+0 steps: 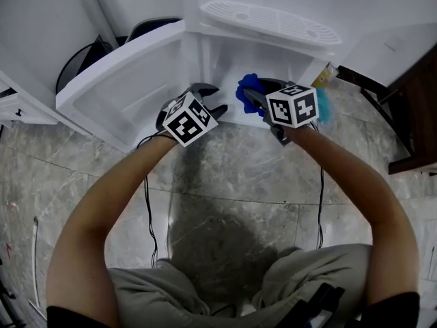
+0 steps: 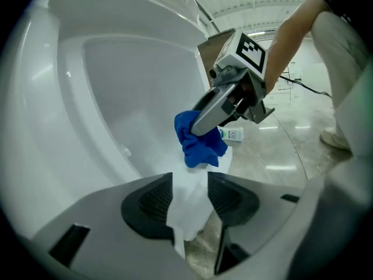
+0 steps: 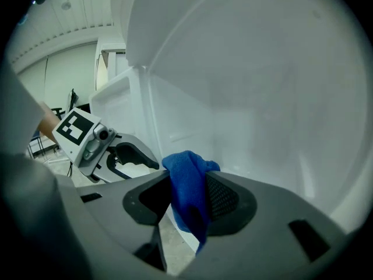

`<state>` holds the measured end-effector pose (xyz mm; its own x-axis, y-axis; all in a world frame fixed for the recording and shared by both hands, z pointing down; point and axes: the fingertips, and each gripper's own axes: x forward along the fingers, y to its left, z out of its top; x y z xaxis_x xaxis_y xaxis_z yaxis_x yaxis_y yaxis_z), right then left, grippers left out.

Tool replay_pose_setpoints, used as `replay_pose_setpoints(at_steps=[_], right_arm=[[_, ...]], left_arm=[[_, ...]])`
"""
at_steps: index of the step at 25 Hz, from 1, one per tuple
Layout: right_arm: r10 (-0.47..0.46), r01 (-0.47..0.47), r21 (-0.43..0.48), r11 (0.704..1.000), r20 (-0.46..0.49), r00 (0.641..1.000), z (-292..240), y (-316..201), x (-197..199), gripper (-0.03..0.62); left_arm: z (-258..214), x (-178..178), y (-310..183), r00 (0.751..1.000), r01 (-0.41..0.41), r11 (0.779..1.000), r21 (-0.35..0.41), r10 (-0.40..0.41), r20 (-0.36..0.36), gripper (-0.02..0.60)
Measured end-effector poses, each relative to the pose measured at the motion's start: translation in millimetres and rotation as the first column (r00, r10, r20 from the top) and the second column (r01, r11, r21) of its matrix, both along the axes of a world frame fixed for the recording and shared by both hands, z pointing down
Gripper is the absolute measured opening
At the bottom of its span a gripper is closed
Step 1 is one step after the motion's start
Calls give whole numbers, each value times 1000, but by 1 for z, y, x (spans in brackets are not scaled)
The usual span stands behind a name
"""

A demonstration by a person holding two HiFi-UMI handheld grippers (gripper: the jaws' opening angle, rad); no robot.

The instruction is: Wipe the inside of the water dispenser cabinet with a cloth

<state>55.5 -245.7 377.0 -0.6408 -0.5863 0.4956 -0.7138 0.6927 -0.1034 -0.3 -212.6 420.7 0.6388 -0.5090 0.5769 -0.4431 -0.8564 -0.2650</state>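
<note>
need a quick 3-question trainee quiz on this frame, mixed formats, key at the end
1. True or false: the left claw holds the blue cloth.
2. The cabinet door is: A swung open, B shut, C taken off.
3. Fill in: the left claw's jaws stand ____.

Key: 1 false, the right claw is shut on it. 2 A. 3 open, with nothing gripped.

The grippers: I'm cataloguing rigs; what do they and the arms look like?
The left gripper and right gripper are grey with dark ribbed pads; each carries a white cube with black square markers. Black cables trail from both. Short dark sleeves.
</note>
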Motion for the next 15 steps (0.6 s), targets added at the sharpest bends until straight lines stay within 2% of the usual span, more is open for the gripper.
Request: replay_pose_setpoints(at_steps=[1,3,4,11,15], right_arm=[[-5,5,2,1000,-13,1000,4,-3,-2,150],[-21,21,6,1000,-36,999,13,-7,-11,150],[-29,29,10,1000,-46,999,17,-10,-16,150],[-36,44,63,997,-126,991,46,-46,-45,150],[-45,72,100,992,-247,968,67,-72,-59,152]], left_arm=[[2,-3,0,1000,1,1000,-6,-1,2,160],[4,-6,0,1000,-2,1000,-10,2,-5,23],[6,-8,1,1000,-8,1000,-12,8,-9,6],[23,-19,4,997,3,996,-94,-10,-80,6],[37,-32,6,997,17,992,-124,-26,-73,6]])
